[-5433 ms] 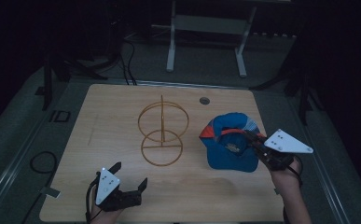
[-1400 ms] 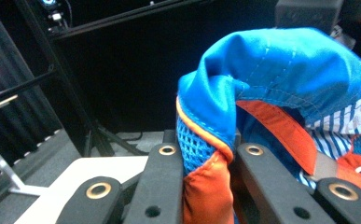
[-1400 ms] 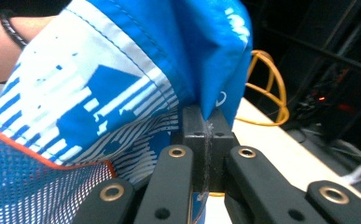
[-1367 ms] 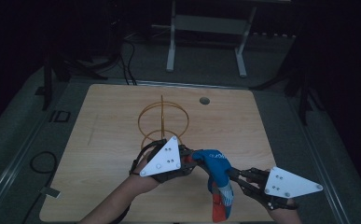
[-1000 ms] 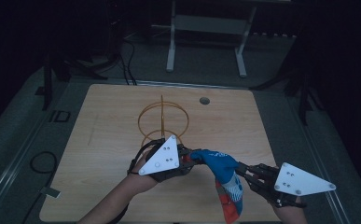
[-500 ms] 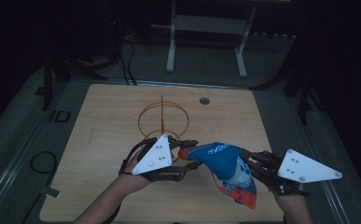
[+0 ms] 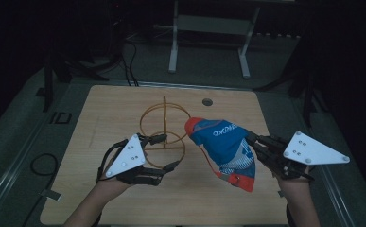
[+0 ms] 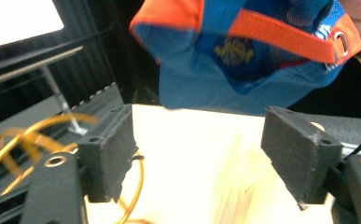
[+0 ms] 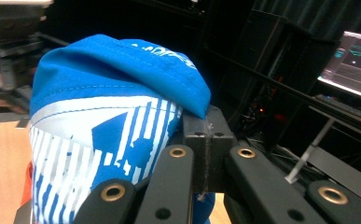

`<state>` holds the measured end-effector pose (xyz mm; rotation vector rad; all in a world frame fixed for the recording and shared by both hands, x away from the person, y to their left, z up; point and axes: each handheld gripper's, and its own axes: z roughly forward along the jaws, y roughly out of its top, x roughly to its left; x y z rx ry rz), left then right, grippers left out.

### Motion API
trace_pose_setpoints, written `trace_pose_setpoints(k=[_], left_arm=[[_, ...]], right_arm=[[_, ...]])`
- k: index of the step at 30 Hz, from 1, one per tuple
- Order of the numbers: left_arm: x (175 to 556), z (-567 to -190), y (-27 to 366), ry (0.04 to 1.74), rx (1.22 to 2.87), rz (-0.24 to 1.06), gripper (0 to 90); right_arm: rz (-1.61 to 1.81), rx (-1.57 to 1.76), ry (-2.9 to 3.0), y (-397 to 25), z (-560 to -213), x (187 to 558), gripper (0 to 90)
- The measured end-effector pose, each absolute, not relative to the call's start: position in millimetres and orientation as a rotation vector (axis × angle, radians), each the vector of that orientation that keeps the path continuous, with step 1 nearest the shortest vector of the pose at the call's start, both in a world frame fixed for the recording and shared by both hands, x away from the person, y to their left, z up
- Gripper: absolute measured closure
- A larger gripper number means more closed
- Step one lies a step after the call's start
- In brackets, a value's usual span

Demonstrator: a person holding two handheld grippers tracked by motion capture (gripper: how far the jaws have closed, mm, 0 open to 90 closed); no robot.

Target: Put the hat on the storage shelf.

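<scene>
The right gripper point(image 7: 255, 144) holds a blue cap point(image 7: 222, 144) beside the wire stand point(image 7: 164, 132).

We find wire stand point(image 7: 164, 134) blocking desk point(image 7: 114, 109) centre; bare passage left, right, behind stand; cap point(image 7: 222, 144) hangs right of stand.

We see a blue fabric cap point(image 7: 223, 144) with orange trim, white stripes; a golden wire stand point(image 7: 164, 135); a pale wooden table point(image 7: 100, 113).
</scene>
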<state>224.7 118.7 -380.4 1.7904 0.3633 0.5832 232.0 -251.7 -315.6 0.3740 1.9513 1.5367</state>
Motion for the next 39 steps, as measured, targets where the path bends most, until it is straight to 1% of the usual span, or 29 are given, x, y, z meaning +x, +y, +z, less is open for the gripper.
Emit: trace_pose_setpoints(k=[2, 3, 4, 6, 7, 8, 11, 15, 18, 19, 23, 24, 27, 34, 39], left_arm=[[225.8, -385.1, 127.0, 0.406, 1.789, 0.586, 19.2], [225.8, -385.1, 127.0, 0.406, 1.789, 0.586, 17.9], [226.4, -390.8, 135.4, 0.452, 1.784, 0.607, 16.6], [226.7, -394.2, 139.5, 0.473, 1.778, 0.611, 14.7], [227.2, -401.4, 147.7, 0.520, 1.760, 0.617, 14.2], [227.2, -401.4, 147.7, 0.520, 1.760, 0.617, 12.9], [227.0, -416.2, 164.0, 0.592, 1.730, 0.633, 8.0], [226.5, -428.8, 173.8, 0.646, 1.720, 0.654, 2.9], [224.0, -447.0, 185.9, 0.723, 1.731, 0.662, 2.3], [224.0, -447.0, 185.9, 0.723, 1.731, 0.662, 2.3], [218.0, -472.3, 197.0, 0.781, 1.737, 0.708, 2.3], [218.0, -472.3, 197.0, 0.781, 1.737, 0.708, 2.3], [214.8, -489.8, 201.0, 0.810, 1.749, 0.707, 2.3], [211.4, -507.1, 206.5, 0.856, 1.720, 0.703, 2.4], [210.0, -513.6, 208.8, 0.873, 1.713, 0.695, 2.4]], right_arm=[[1.531, 0.382, 1.952, -249.7, -312.8, 238.9, 90.0], [1.531, 0.382, 1.952, -249.7, -312.8, 238.9, 90.0], [1.519, 0.393, 1.951, -247.4, -310.0, 246.4, 90.0], [1.513, 0.404, 1.952, -244.8, -307.7, 254.1, 90.0], [1.511, 0.409, 1.953, -243.4, -306.8, 258.0, 90.0], [1.511, 0.409, 1.953, -243.4, -306.8, 258.0, 90.0], [1.500, 0.432, 1.954, -236.6, -304.2, 273.5, 90.0], [1.494, 0.458, 1.950, -229.3, -301.2, 288.5, 90.0], [1.487, 0.474, 1.946, -223.1, -297.7, 299.0, 90.0], [1.485, 0.475, 1.947, -220.7, -296.4, 302.4, 90.0], [1.478, 0.482, 1.952, -207.4, -291.3, 314.9, 90.0], [1.478, 0.482, 1.952, -207.4, -291.3, 314.9, 90.0], [1.468, 0.475, 1.976, -188.6, -288.2, 325.8, 90.0], [1.417, 0.442, 2.044, -149.3, -289.6, 340.1, 90.0], [1.366, 0.406, 2.107, -123.5, -297.1, 347.8, 90.0]])
